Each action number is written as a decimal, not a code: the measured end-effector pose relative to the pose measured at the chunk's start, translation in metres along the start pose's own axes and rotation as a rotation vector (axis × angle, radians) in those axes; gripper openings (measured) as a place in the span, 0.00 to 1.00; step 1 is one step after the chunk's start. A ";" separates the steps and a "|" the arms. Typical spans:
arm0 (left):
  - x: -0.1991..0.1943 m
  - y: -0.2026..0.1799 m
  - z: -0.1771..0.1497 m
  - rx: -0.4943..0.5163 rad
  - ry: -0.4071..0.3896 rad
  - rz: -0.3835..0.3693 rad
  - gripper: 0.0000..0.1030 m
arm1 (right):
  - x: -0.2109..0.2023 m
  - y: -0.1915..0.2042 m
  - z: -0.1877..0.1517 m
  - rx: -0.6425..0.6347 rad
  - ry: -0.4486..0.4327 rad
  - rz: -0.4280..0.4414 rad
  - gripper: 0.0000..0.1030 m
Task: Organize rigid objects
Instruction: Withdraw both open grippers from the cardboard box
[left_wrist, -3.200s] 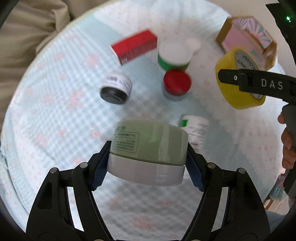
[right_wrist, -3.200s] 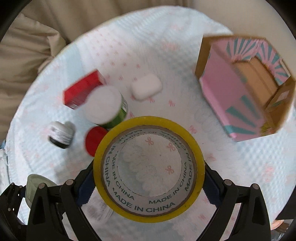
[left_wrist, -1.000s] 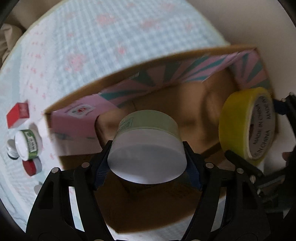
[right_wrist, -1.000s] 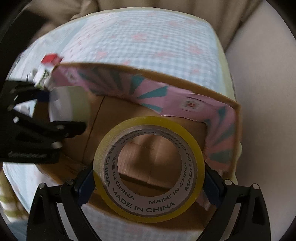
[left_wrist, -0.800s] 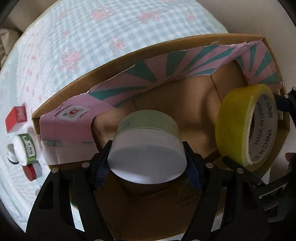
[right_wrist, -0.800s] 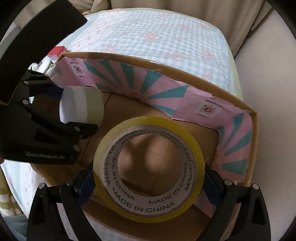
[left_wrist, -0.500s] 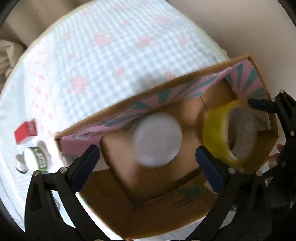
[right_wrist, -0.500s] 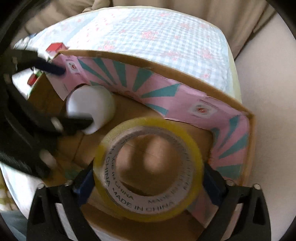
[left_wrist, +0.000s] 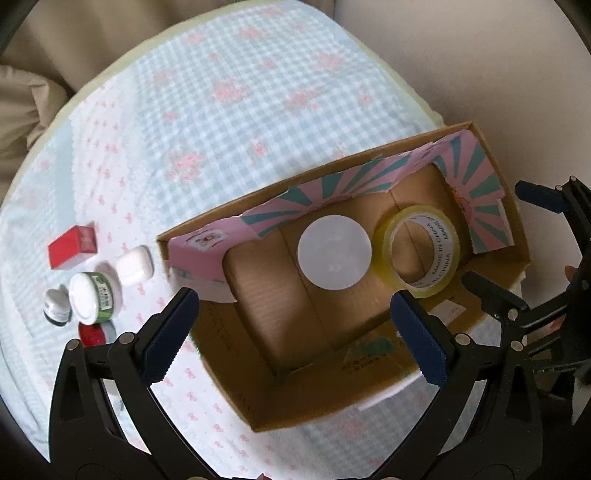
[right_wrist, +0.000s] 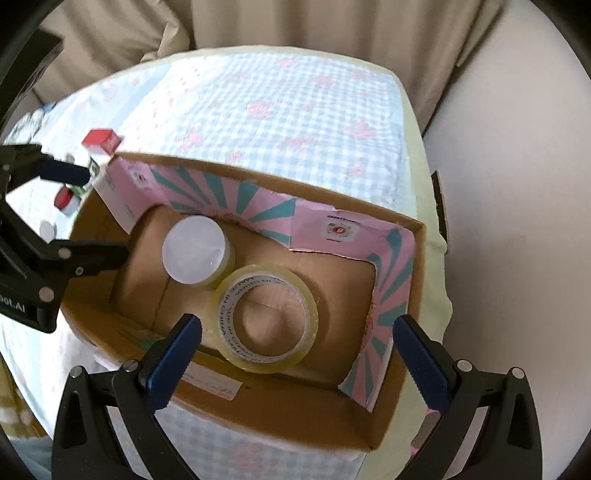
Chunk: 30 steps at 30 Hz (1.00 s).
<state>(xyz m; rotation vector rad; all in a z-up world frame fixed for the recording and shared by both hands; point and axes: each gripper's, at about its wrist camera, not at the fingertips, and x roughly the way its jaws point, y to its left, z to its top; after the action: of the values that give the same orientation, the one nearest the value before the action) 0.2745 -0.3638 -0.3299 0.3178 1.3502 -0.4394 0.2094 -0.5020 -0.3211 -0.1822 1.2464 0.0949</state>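
An open cardboard box (left_wrist: 373, 384) (right_wrist: 417, 280) with pink and teal flaps sits on the checked cloth. On its floor lie a pale green jar with a white base up (left_wrist: 334, 256) (right_wrist: 195, 254) and a yellow tape roll (left_wrist: 421, 251) (right_wrist: 266, 318), side by side. My left gripper (left_wrist: 295, 332) hangs open above the box with nothing between its blue pads. My right gripper (right_wrist: 297, 360) is also open and empty, above the tape roll. Each gripper shows at the edge of the other's view.
Left of the box on the cloth stand a red carton (left_wrist: 72, 245), a white case (left_wrist: 133, 266), a green-banded white jar (left_wrist: 92, 295), a small dark jar (left_wrist: 56, 306) and a red-lidded jar (left_wrist: 92, 334). Beige cushions lie behind the bed.
Both grippers opened and let go of the jar and the tape roll, which now lie on the box floor. Both grippers rose away from the box.
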 end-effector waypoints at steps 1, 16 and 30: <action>-0.006 0.001 -0.001 -0.001 -0.007 -0.001 1.00 | -0.005 0.000 -0.001 0.007 -0.002 -0.008 1.00; -0.135 0.040 -0.084 -0.108 -0.183 -0.010 1.00 | -0.111 0.033 -0.005 0.144 -0.046 0.017 1.00; -0.229 0.151 -0.196 -0.178 -0.320 -0.006 1.00 | -0.193 0.145 0.010 0.245 -0.133 0.020 1.00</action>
<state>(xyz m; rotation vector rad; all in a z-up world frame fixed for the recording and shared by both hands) 0.1416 -0.1125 -0.1488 0.0910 1.0679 -0.3548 0.1329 -0.3529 -0.1479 0.0486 1.1168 -0.0281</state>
